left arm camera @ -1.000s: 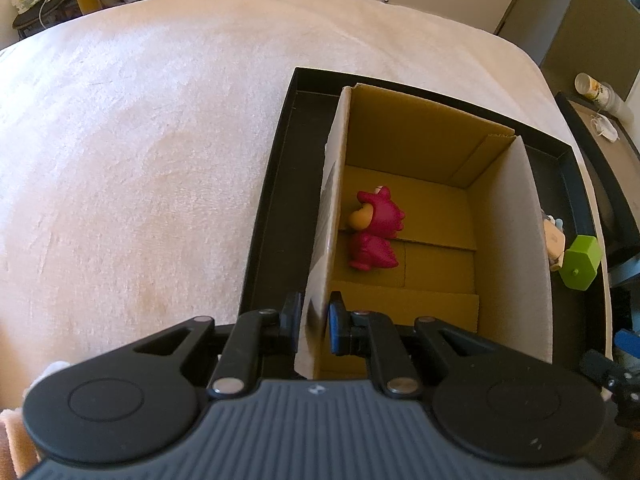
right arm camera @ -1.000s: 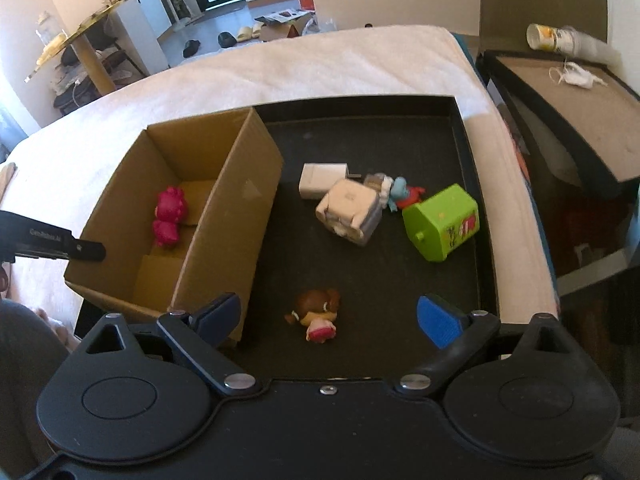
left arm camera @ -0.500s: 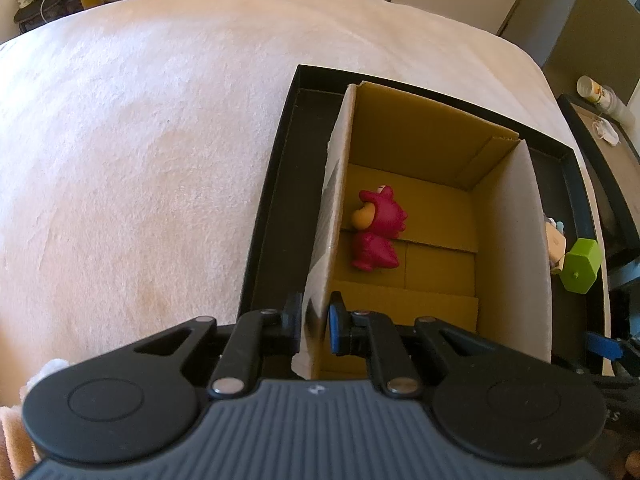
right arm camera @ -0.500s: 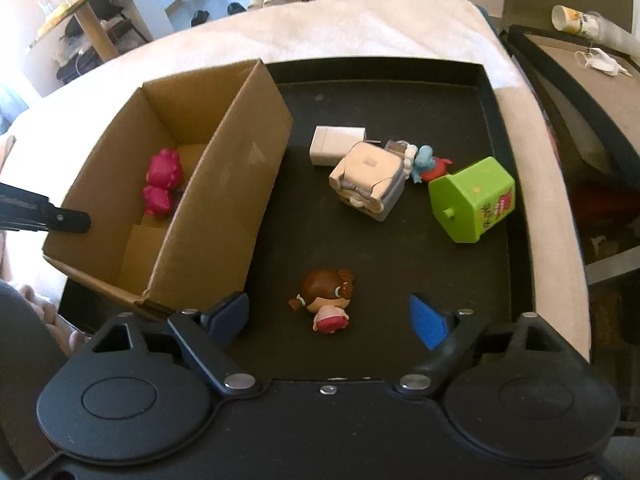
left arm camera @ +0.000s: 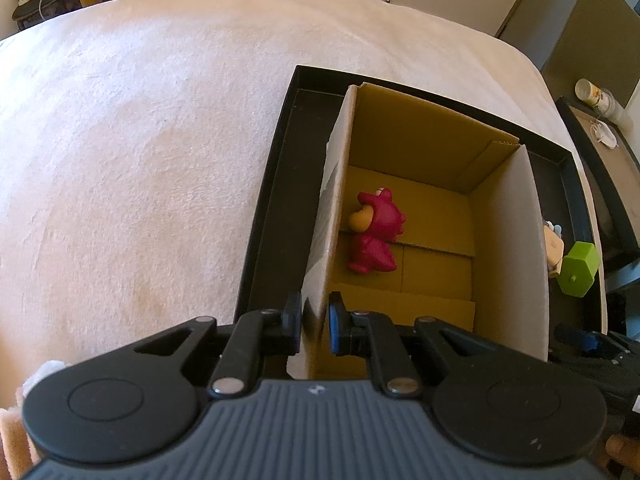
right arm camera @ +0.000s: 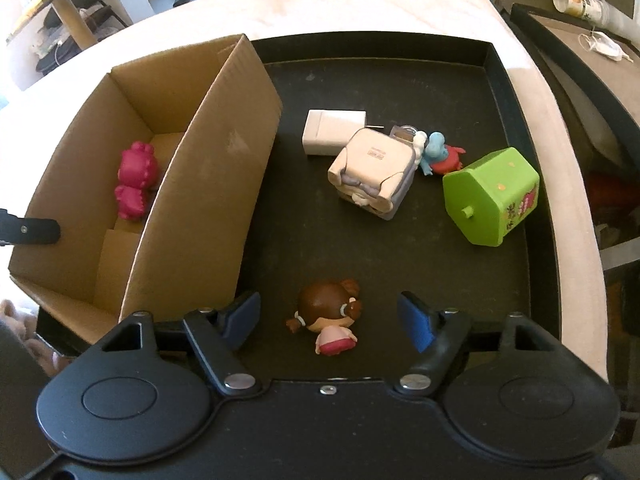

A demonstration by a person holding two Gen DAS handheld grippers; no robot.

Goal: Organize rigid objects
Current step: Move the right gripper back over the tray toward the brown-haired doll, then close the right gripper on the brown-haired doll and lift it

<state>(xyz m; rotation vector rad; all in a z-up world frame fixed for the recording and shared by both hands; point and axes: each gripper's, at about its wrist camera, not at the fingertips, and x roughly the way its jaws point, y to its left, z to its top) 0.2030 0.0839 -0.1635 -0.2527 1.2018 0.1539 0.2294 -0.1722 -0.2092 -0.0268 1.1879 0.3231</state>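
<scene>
A cardboard box [right arm camera: 208, 184] stands in a black tray [right arm camera: 504, 80] and holds a magenta toy figure [left arm camera: 376, 236], which also shows in the right wrist view [right arm camera: 136, 184]. My left gripper [left arm camera: 315, 320] is shut on the box's left wall [left arm camera: 326, 216]. My right gripper [right arm camera: 330, 320] is open, its fingers either side of a brown-haired doll [right arm camera: 328, 316] lying on the tray. Further back lie a beige cube toy [right arm camera: 376, 172], a white block [right arm camera: 334, 132], a small blue and red figure [right arm camera: 440, 156] and a green house-shaped toy [right arm camera: 492, 200].
The tray sits on a cream blanket [left arm camera: 140, 140]. A side table with a paper cup [right arm camera: 572, 0] and a face mask [right arm camera: 604, 46] stands to the right. Shelves and shoes are in the far background.
My right gripper has moved forward and down, so the brown-haired doll now lies between its open fingers. My left gripper stays shut on the box wall.
</scene>
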